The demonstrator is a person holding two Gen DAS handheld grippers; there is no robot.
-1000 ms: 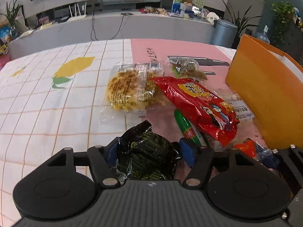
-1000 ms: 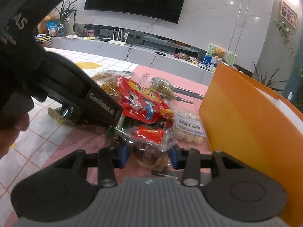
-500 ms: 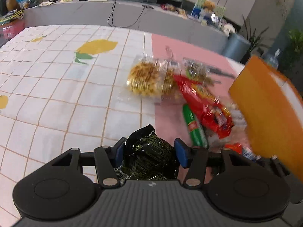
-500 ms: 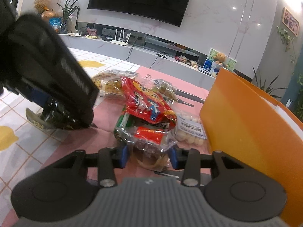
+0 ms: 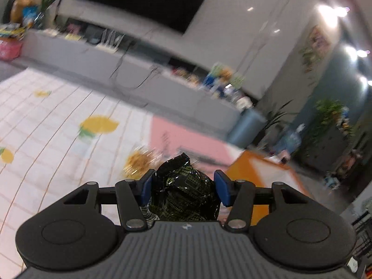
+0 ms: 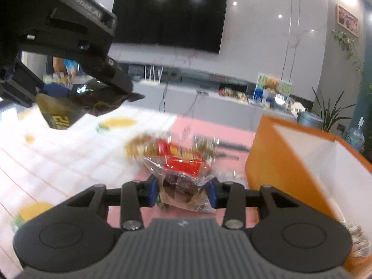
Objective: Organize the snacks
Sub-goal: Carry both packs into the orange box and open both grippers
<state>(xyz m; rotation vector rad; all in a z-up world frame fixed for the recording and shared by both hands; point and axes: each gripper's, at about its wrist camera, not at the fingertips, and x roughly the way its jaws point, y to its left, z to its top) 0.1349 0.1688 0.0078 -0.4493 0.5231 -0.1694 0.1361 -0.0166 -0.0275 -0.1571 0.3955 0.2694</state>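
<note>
My left gripper (image 5: pixel 183 187) is shut on a black foil snack bag (image 5: pixel 183 195) and holds it high above the table; the bag also shows in the right wrist view (image 6: pixel 69 107) at upper left. My right gripper (image 6: pixel 182 191) is shut on a clear packet with a brown pastry and red label (image 6: pixel 181 186), lifted above the table. The orange box (image 6: pixel 290 162) stands to the right, its top open. The remaining snacks (image 6: pixel 167 148), blurred, lie on the pink cloth left of the box.
A yellow waffle packet (image 5: pixel 137 162) lies on the checked tablecloth (image 5: pixel 58 144). The orange box's corner (image 5: pixel 251 165) shows ahead right. A grey counter (image 6: pixel 209 107) and a wall TV (image 6: pixel 169 18) stand behind the table.
Both grippers have risen from the table with their packets. The left one tilted up and swung toward the box; the views are now motion-blurred.
</note>
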